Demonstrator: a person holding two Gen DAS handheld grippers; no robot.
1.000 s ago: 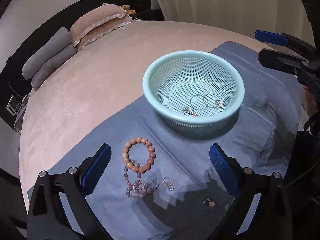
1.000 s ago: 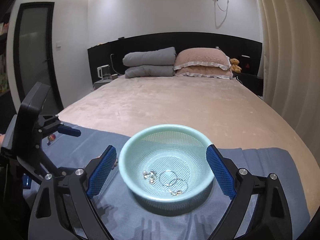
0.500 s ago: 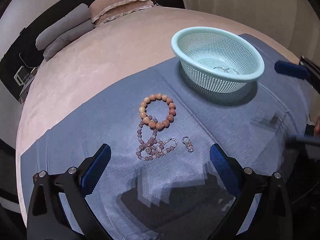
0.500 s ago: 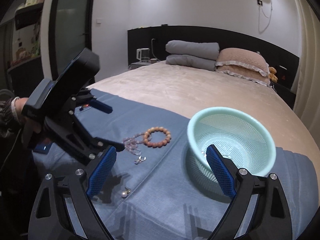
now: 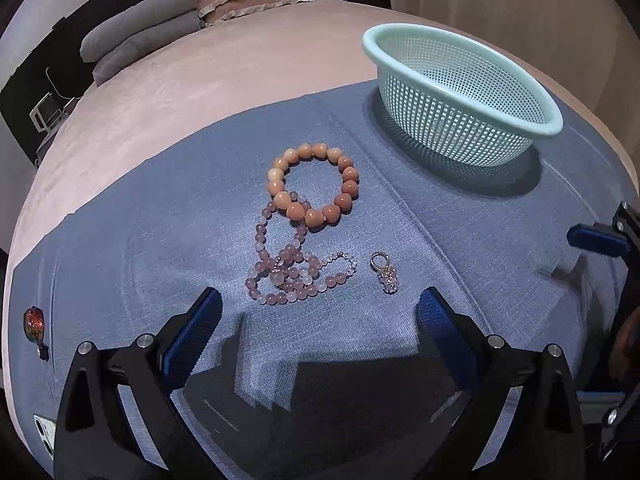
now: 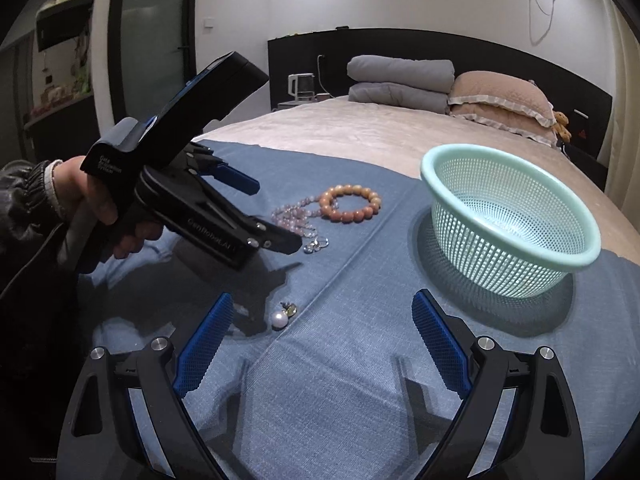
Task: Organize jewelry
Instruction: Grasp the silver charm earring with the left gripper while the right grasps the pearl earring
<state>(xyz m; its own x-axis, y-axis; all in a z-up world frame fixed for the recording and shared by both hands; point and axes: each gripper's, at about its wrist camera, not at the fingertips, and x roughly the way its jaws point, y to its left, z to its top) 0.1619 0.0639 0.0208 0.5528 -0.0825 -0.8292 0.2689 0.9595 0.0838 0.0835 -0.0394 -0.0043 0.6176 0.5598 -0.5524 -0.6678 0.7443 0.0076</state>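
Left gripper [image 5: 316, 320] wide open, empty, hovering just short of the pale purple bead necklace [image 5: 288, 268]; nothing touched. Right gripper [image 6: 320, 328] also spread wide, empty, pearl earring [image 6: 280, 317] lying between its fingers on the blue cloth [image 5: 460, 240].

Necklace: limp, light, loops bunched, likely to slide and dangle; best pinched at the dense knot of beads. Orange bead bracelet [image 5: 314, 184] touches its far end, stiffer ring shape, grab across one side. Small crystal earring [image 5: 384, 272] just beside the necklace: tiny, fiddly, slippery. Mint mesh basket [image 5: 532, 120] sits well apart, beyond the bracelet on the cloth.
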